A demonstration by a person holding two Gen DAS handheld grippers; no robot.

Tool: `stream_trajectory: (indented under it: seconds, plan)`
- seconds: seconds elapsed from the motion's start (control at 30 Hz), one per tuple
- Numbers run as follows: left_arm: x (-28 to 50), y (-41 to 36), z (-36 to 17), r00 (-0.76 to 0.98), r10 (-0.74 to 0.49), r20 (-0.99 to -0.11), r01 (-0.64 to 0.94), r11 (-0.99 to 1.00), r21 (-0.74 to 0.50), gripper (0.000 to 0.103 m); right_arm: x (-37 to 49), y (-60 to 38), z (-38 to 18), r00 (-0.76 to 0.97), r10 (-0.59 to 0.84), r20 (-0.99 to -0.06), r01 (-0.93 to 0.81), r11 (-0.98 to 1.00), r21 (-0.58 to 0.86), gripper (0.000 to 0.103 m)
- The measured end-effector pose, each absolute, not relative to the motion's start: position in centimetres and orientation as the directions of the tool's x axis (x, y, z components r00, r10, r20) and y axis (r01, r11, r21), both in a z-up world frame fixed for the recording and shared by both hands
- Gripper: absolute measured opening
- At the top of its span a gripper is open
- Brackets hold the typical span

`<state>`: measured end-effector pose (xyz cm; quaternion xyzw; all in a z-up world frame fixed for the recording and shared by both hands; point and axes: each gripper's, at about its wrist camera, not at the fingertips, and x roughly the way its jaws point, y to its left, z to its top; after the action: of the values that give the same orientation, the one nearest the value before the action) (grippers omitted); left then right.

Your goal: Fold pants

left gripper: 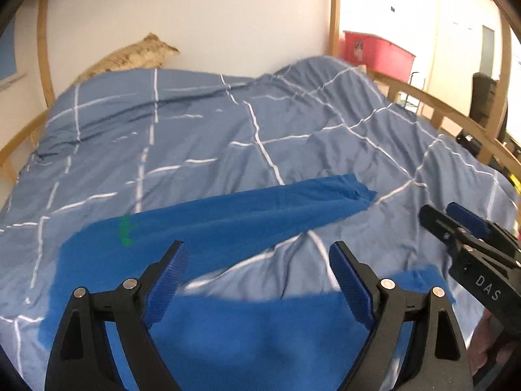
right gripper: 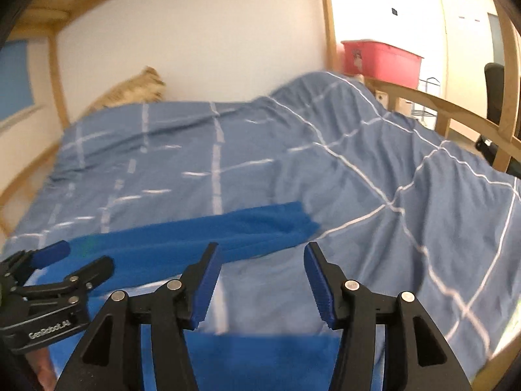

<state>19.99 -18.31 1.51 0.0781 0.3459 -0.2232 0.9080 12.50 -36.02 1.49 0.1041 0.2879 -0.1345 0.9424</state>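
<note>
pants (left gripper: 228,221) spread flat on duvet (left gripper: 202,137), one leg running toward 2 o'clock, other leg at 6, so the legs can be laid together | left gripper (left gripper: 259,280) released, empty, over crotch gap | right gripper (right gripper: 260,283) released, empty, at near leg's 12 | fold not begun, judged

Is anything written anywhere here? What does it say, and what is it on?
"DAS" on the black arm of the right claw, seen from the left wrist.
"GenRobot.AI" on the black body of the left claw, seen from the right wrist.
A label on the red bin is too blurred to read.
</note>
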Motion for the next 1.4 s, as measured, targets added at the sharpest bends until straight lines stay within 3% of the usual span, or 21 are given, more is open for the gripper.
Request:
stream_trajectory:
  seconds: [0.23, 0.6, 0.77, 1.07, 1.4]
  plan:
    - [15.7, -6.9, 2.3, 0.705, -0.284, -0.650, 0.364, 0.931, -0.012, 0.092, 8.8, -27.7, 1.0, 0.825, -0.077, -0.560, 0.226, 0.953, 0.201, 0.061]
    - [12.2, 7.9, -1.8, 0.726, -0.147, -0.672, 0.193, 0.981, -0.006, 0.092, 6.4, -18.1, -3.9, 0.822, 0.041, -0.568, 0.181, 0.927, 0.329, 0.061]
    - [11.5, 10.7, -4.4, 0.729, -0.124, -0.673, 0.164, 0.986, -0.003, 0.092, 6.0, -15.4, -6.9, 0.784, 0.104, -0.612, 0.187, 0.901, 0.393, 0.061]
    - [13.1, 12.5, -7.1, 0.732, -0.113, -0.672, 0.154, 0.988, 0.001, 0.090, 6.6, -15.3, -10.6, 0.738, 0.074, -0.671, 0.328, 0.830, 0.452, 0.061]
    - [16.9, 12.8, -10.3, 0.615, -0.168, -0.770, 0.116, 0.986, -0.122, 0.072, 8.3, -14.3, -12.2, 0.714, 0.088, -0.695, 0.318, 0.844, 0.433, 0.061]
